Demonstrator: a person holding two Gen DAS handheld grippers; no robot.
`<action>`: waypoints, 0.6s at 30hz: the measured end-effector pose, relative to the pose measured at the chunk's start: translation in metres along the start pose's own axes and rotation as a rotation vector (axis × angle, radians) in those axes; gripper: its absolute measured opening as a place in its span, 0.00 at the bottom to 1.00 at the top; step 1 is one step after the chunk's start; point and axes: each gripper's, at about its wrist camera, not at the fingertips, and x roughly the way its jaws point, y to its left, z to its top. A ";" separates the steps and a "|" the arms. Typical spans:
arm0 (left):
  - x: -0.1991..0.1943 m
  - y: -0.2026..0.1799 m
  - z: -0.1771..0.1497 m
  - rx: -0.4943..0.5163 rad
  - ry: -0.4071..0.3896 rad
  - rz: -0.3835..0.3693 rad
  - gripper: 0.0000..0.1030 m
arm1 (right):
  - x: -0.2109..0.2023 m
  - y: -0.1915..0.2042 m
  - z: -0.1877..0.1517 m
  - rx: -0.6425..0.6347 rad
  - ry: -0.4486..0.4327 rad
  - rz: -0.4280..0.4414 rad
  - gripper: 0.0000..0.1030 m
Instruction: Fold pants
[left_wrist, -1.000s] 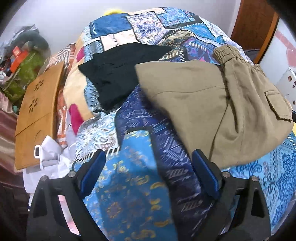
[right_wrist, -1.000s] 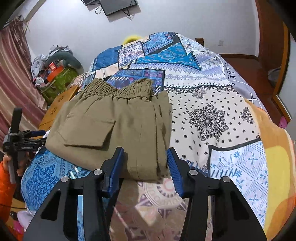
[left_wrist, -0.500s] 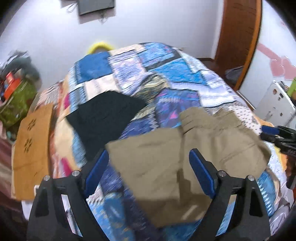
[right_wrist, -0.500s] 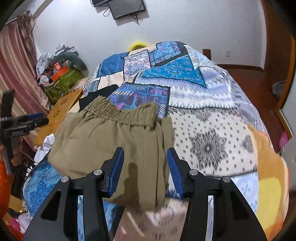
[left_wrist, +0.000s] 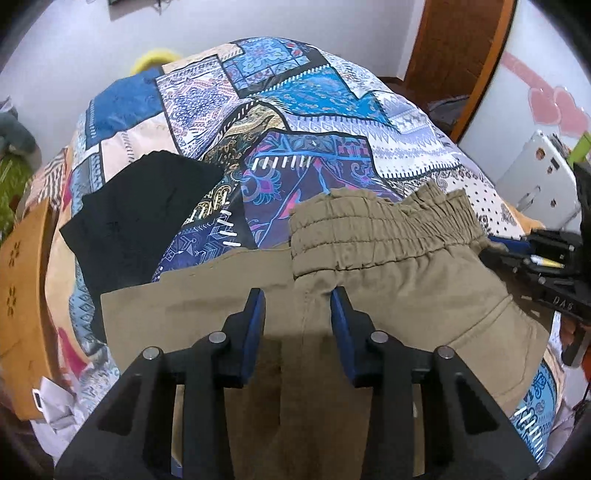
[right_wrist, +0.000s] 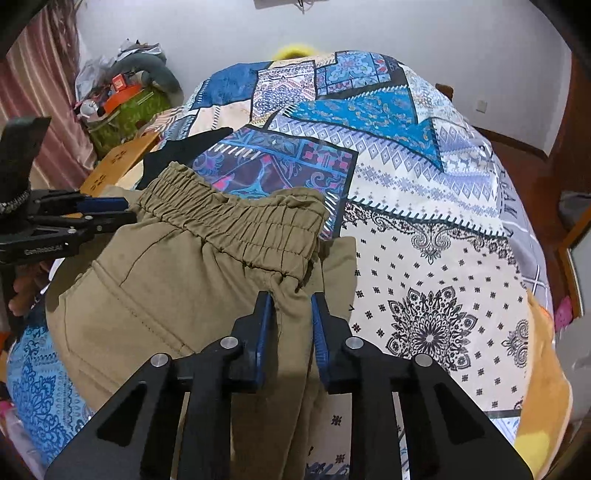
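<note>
Patchwork bedspread (left_wrist: 332, 107) covers the bed, black garment (left_wrist: 140, 210) lying at far left, clear of the work. Khaki pants (left_wrist: 406, 295) sit in the near middle of the bed, already doubled, elastic waistband (left_wrist: 380, 232) running crosswise just ahead of both tools. Left gripper (left_wrist: 297, 306) is over the pants at the waistband's left end, jaws narrowed around a fabric ridge; whether the pads actually pinch it is hard to say from this view. Right gripper (right_wrist: 291, 306) is at the waistband's right end (right_wrist: 229, 221), jaws close together with a fold of cloth between them, probably gripped. Pants' long axis runs from the waistband back toward the person, under both tools, so each tool holds a side at about equal reach. Likely next fold goes along that axis, near end toward the waistband or the reverse.
</note>
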 end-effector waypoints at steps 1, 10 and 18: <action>0.000 0.000 0.000 -0.003 -0.001 0.002 0.38 | 0.002 0.000 -0.001 0.005 0.005 0.000 0.17; -0.033 0.021 0.000 -0.046 -0.050 -0.014 0.49 | -0.016 -0.007 0.005 0.051 -0.004 0.024 0.19; -0.053 0.060 -0.017 -0.109 -0.049 0.062 0.58 | -0.044 -0.008 0.002 0.088 -0.074 0.019 0.47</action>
